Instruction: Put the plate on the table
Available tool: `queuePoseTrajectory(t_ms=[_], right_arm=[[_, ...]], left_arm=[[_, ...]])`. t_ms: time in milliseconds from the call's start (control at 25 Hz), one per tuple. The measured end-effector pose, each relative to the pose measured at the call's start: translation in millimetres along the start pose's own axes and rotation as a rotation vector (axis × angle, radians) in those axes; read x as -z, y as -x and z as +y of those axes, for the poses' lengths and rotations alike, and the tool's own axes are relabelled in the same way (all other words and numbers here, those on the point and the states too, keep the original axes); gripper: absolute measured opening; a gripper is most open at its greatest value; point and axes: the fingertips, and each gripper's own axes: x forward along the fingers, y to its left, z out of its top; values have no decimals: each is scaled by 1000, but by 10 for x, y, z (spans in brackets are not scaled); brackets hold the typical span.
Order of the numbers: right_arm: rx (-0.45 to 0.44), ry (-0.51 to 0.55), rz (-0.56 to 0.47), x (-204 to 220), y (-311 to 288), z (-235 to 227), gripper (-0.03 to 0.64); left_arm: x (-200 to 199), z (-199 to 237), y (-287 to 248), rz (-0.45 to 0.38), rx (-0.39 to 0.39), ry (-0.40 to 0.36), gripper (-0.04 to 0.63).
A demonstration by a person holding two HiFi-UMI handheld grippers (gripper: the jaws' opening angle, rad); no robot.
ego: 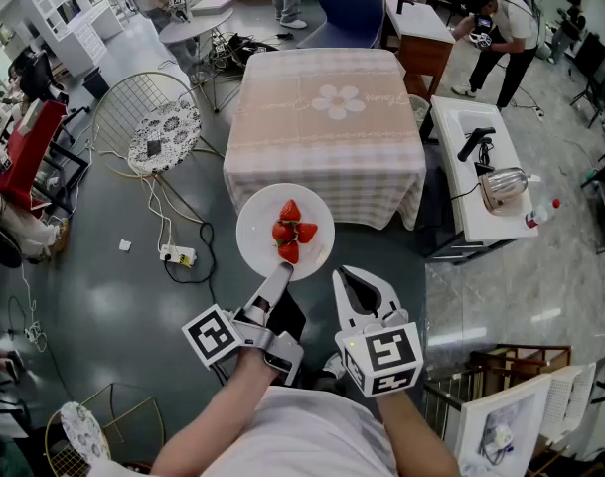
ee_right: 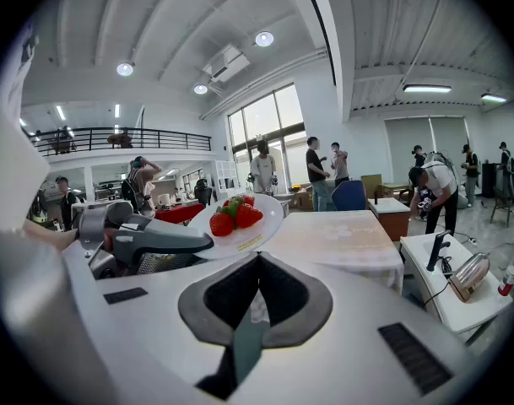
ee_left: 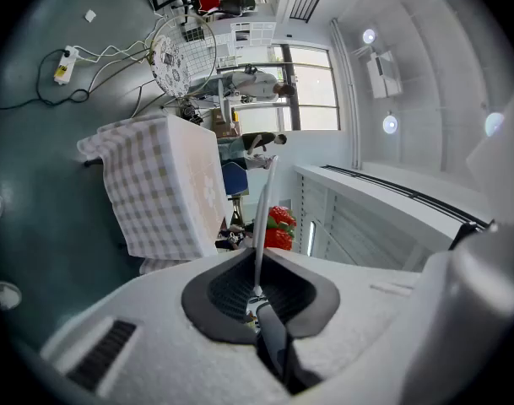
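Note:
A white plate (ego: 262, 222) with a few strawberries (ego: 292, 232) hangs level over the floor, just short of the near edge of the table (ego: 327, 117), which has a checked cloth with a flower print. My left gripper (ego: 280, 271) is shut on the plate's near rim. In the left gripper view the plate (ee_left: 262, 218) shows edge-on as a thin white line between the pads, with the strawberries (ee_left: 278, 226) beyond. My right gripper (ego: 345, 274) is beside it on the right, shut and holding nothing. The right gripper view shows the plate (ee_right: 255, 226) to the left of its jaws and the table (ee_right: 332, 234) ahead.
A round wire chair (ego: 148, 127) stands left of the table. A power strip (ego: 178, 256) and cables lie on the floor. A white side bench (ego: 471, 217) with a toaster (ego: 503, 185) is on the right. A blue chair (ego: 352, 8) and people stand beyond.

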Motion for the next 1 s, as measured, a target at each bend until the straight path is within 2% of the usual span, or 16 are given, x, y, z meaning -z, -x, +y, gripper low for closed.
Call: queuePoseTrajectory(t_ms=[480, 760, 1000], right_arm=[[-40, 4, -6, 85, 318, -249, 3], [-35, -9, -35, 64, 246, -337, 4], [-19, -31, -12, 64, -68, -420, 5]], left_arm=[[473, -48, -154, -2, -16, 10, 18], [420, -46, -276, 3, -13, -1, 18], [151, 90, -504, 1, -9, 19, 18]])
